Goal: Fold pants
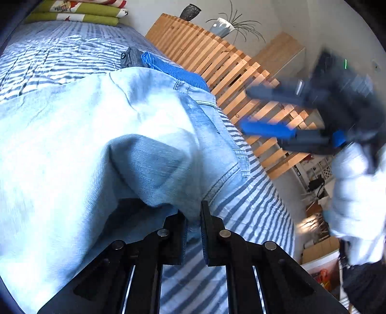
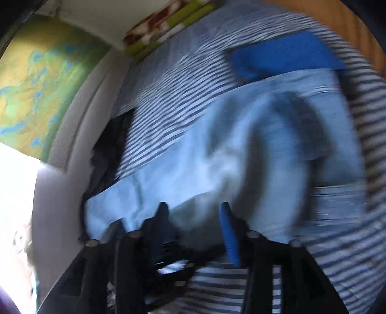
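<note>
Jeans (image 1: 101, 135): pinched by left gripper (image 1: 193, 217); right gripper (image 2: 193, 215) open, empty; single-sided hold risks a skewed fold

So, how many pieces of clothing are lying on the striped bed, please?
3, maybe more hidden: light blue jeans spread in front, a bright blue folded garment just behind them, and a grey buttoned piece beside that one.

A bed (image 1: 48, 60) covered in blue-and-white striped bedding, on which light-blue jeans (image 1: 84, 132), a folded bright-blue garment (image 1: 178, 71) and stacked green pillows (image 1: 79, 12) are laid.
</note>
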Demonstrator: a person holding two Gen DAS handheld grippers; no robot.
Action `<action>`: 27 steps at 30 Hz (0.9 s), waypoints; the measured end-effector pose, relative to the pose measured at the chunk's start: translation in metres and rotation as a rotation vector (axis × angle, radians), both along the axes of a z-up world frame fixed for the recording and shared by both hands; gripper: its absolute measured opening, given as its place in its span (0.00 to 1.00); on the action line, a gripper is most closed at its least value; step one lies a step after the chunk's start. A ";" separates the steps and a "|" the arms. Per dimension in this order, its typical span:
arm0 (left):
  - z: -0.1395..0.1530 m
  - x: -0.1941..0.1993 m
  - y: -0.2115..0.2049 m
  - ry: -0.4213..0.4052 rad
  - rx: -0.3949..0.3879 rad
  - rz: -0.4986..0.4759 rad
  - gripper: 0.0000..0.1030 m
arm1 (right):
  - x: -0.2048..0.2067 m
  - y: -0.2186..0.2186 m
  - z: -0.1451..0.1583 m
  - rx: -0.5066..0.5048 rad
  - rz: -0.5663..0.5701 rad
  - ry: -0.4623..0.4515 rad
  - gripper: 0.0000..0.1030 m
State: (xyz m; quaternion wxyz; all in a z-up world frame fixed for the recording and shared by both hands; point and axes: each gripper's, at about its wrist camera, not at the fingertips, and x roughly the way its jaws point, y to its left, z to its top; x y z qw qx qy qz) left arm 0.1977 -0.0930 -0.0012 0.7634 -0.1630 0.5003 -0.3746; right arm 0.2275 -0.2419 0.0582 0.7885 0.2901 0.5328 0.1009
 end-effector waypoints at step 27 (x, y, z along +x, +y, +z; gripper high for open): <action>0.012 -0.052 -0.021 -0.004 0.117 -0.122 0.00 | -0.041 -0.115 -0.131 0.154 -0.617 0.196 0.72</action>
